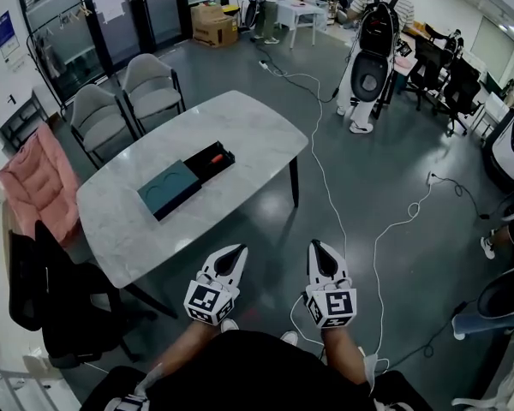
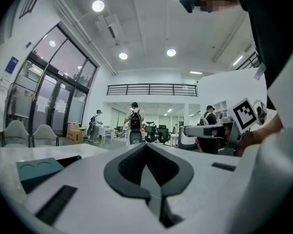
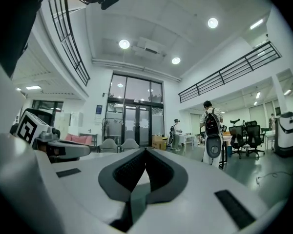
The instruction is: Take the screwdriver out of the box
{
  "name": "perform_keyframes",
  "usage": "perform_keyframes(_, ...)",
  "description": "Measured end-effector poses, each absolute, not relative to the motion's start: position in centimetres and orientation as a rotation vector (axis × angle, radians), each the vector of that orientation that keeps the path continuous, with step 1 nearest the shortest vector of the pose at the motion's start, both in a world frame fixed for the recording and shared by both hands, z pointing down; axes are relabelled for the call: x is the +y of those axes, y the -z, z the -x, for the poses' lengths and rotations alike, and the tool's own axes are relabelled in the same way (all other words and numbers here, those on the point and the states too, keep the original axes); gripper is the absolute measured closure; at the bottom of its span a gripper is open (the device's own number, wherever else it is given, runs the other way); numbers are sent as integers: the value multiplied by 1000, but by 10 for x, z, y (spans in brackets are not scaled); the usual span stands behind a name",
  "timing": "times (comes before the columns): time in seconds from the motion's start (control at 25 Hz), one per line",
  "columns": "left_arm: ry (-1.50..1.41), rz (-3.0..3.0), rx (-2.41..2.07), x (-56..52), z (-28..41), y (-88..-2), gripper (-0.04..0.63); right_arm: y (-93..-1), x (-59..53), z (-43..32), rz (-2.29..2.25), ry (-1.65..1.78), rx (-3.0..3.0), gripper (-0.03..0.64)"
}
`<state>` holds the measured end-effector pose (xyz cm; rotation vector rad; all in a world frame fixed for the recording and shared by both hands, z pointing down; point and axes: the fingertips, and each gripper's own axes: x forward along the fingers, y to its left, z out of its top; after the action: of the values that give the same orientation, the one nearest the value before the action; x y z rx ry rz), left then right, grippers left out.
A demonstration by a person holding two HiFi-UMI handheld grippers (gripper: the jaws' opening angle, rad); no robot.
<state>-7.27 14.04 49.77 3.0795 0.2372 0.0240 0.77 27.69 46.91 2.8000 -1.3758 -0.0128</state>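
A teal box (image 1: 167, 187) lies on the white marble table (image 1: 240, 122), its black tray slid out at the far end. In the tray lies the screwdriver (image 1: 208, 157) with a red-orange handle. Both grippers hang over the floor, on the near side of the table and well short of the box. My left gripper (image 1: 238, 251) is shut and empty, its jaws meeting at the tip (image 2: 146, 145). My right gripper (image 1: 317, 247) is also shut with nothing held (image 3: 145, 150). In the left gripper view the teal box (image 2: 38, 168) shows low at the left.
Two grey chairs (image 1: 124, 101) stand behind the table. A chair draped in pink cloth (image 1: 38, 174) and a black chair (image 1: 51, 302) stand at its left. White cables (image 1: 325, 178) trail over the floor. A person with a backpack (image 1: 375, 32) stands far off.
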Motion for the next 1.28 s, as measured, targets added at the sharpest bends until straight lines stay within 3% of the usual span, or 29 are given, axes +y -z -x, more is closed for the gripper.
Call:
perform_keyframes(0.88,-54,-3101,120,22,152,-518,589,-489,164,37,-2713,-1,-1426,594)
perform_keyframes(1.28,-18,-3100,34,20,105,-504,589,-493,146,2,-2667,11,-1520,594)
